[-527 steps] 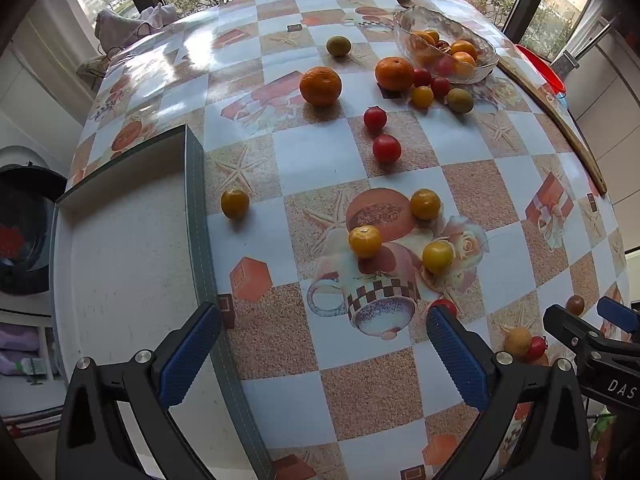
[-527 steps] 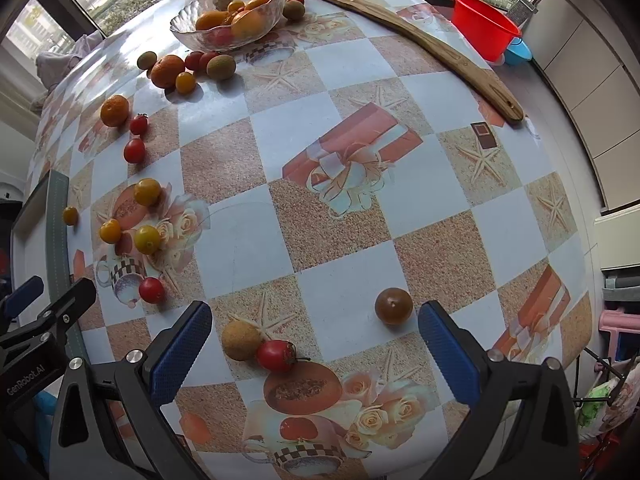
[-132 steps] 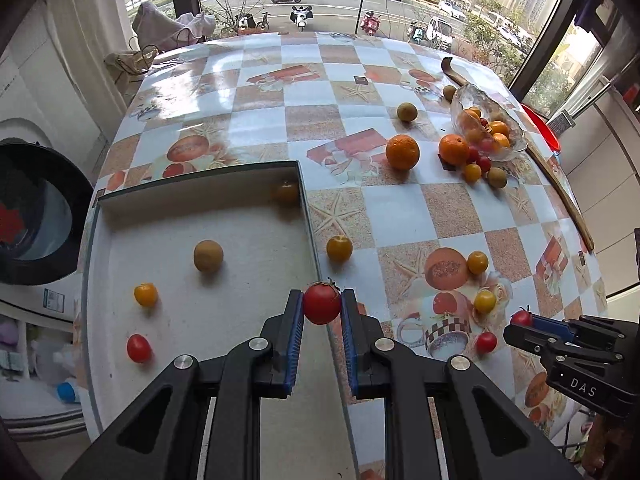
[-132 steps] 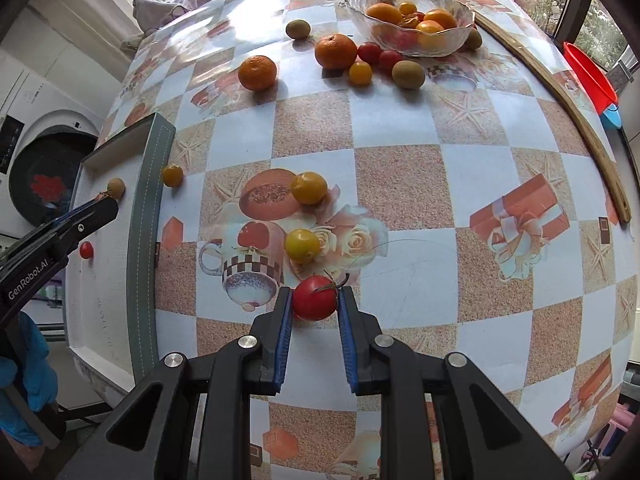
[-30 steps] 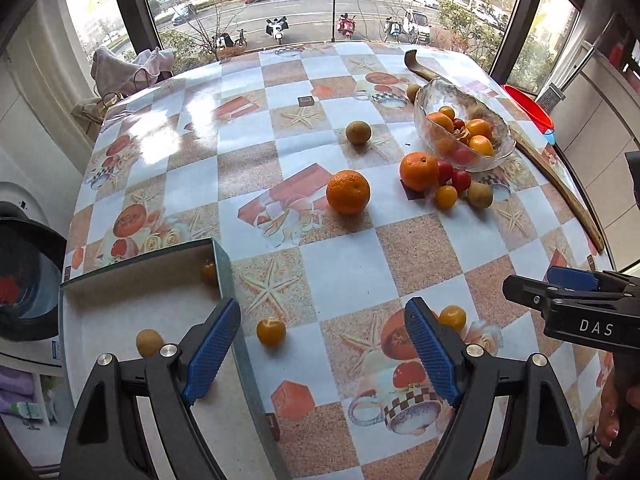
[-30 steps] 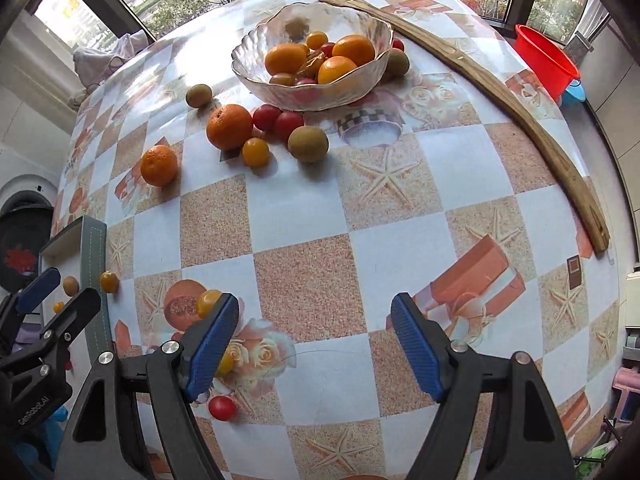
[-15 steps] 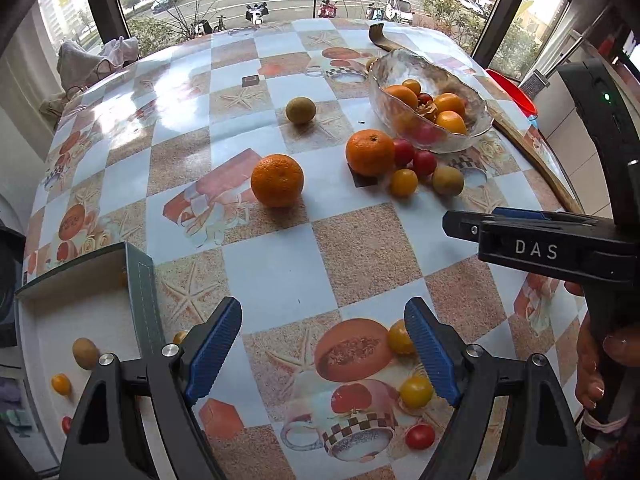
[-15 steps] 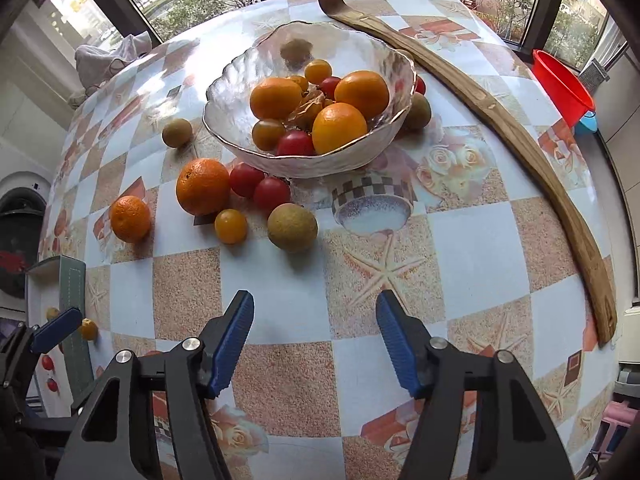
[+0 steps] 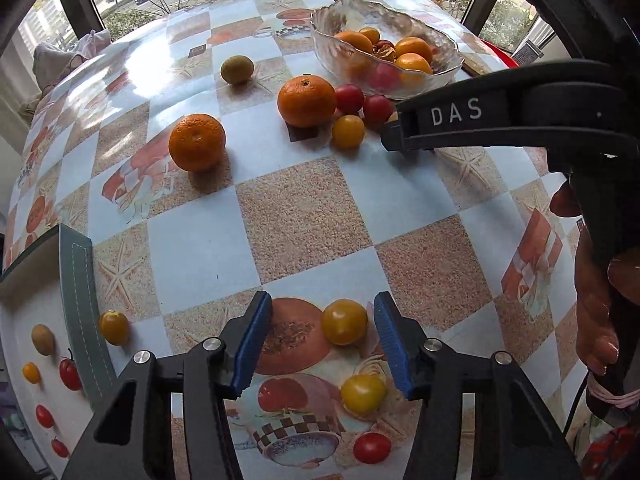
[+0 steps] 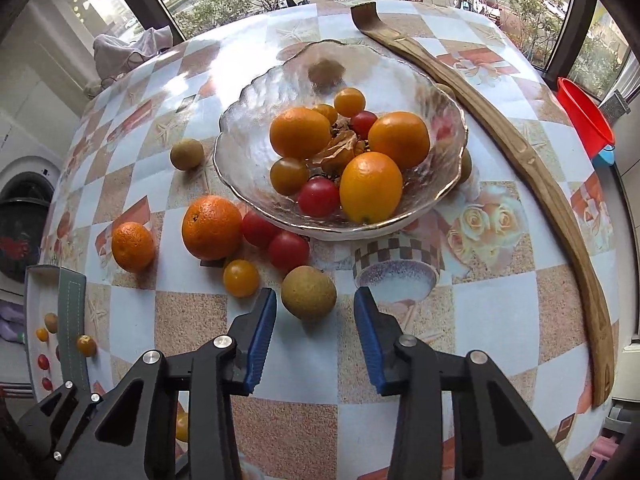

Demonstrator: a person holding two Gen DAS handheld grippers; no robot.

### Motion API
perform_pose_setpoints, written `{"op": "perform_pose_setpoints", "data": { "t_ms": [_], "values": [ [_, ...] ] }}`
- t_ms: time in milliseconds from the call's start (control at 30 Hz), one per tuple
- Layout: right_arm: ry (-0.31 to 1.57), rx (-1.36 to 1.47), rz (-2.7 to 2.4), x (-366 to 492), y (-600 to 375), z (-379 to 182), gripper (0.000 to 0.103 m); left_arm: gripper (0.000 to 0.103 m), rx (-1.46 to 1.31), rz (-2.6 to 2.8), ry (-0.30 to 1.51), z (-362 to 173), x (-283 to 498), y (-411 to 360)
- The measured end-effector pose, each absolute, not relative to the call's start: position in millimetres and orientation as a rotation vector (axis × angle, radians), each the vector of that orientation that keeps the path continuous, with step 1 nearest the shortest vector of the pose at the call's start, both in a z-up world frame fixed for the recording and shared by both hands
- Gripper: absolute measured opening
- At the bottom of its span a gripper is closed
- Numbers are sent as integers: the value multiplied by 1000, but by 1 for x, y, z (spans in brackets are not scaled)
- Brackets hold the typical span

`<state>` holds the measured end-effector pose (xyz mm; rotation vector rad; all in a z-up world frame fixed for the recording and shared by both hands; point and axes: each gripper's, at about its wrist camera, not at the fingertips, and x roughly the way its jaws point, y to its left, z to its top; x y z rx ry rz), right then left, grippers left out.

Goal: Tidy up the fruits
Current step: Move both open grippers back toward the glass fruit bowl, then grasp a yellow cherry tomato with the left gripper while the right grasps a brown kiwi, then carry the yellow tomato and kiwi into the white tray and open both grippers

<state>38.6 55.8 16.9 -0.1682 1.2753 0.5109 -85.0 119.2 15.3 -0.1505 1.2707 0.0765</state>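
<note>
My left gripper is open, its blue pads on either side of a yellow tomato on the tablecloth. My right gripper is open just in front of a brown round fruit, apart from it; it also shows in the left wrist view. A glass bowl holds oranges and small tomatoes. Two oranges, two red tomatoes and a yellow tomato lie before the bowl. A white tray at the left holds several small fruits.
A second yellow tomato and a red tomato lie near my left gripper. A yellow fruit sits by the tray's grey rim. A long wooden stick lies at the right. A red bucket stands beyond the table edge.
Both grippers have moved forward and narrowed. The left now brackets the yellow tomato. The right has come close to the brown fruit in front of the bowl.
</note>
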Motion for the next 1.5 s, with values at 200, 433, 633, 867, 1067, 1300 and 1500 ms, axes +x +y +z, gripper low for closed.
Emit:
{"op": "perform_pose_setpoints", "data": {
  "t_ms": [200, 433, 633, 867, 1067, 1300, 1500],
  "values": [
    [1294, -138, 509, 37, 51, 17, 30, 24, -182, 61, 1256, 18, -88, 123],
    [1323, -76, 497, 22, 30, 21, 30, 24, -244, 47, 1247, 24, -97, 132],
    [1342, -47, 503, 0, 17, 30, 30, 24, -278, 62, 1216, 42, -110, 146],
    [1350, -52, 526, -26, 20, 44, 30, 24, -297, 89, 1173, 63, -134, 167],
    [1352, -79, 580, -49, 41, 56, 30, 24, -329, 153, 1152, 74, -161, 194],
    [1354, -128, 676, -78, 84, 65, 30, 24, -355, 245, 1145, 78, -203, 230],
    [1359, -180, 765, -104, 129, 67, 30, 24, -386, 335, 1146, 75, -240, 261]
  ]
}}
